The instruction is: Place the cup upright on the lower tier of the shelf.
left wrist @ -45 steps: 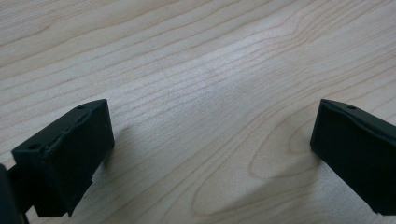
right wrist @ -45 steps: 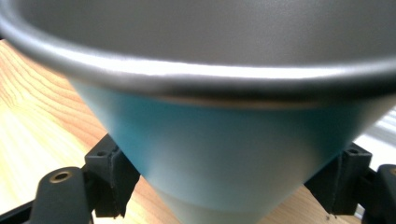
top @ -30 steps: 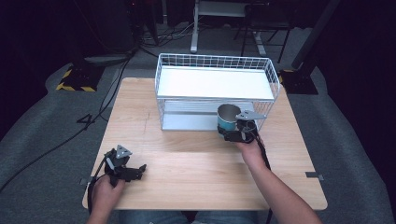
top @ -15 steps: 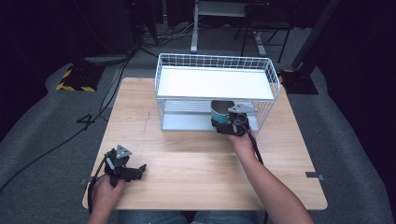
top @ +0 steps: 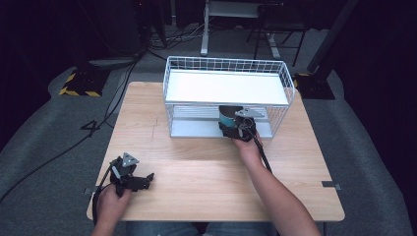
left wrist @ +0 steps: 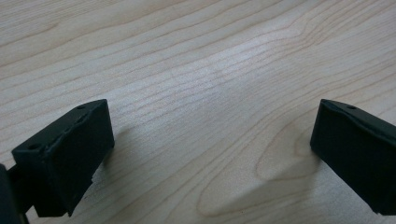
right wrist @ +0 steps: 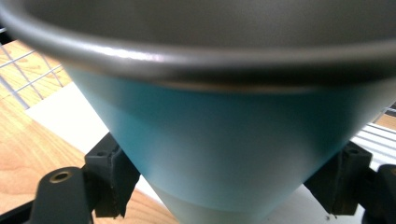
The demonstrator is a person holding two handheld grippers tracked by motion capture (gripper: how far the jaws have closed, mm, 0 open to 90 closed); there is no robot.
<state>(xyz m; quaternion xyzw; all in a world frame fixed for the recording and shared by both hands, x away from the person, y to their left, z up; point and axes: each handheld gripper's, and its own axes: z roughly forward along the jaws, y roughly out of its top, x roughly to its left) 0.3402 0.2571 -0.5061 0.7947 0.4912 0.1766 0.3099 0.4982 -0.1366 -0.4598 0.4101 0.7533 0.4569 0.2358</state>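
Teal cup [right wrist: 224,154] in right gripper [top: 236,129] (at rack [top: 226,86])

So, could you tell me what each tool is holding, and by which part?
The right tool grips the teal cup low on its sides; the left tool holds nothing.

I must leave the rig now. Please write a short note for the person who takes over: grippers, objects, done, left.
Right gripper: shut on the teal metal cup with a grey rim, held at the front opening of the white wire two-level rack, partly under its upper shelf.
Left gripper: open, holding nothing, resting on the light wooden table near its front left corner.
Done: cup brought to the lower level.
Left, probably: set the cup down inside, release, withdraw.
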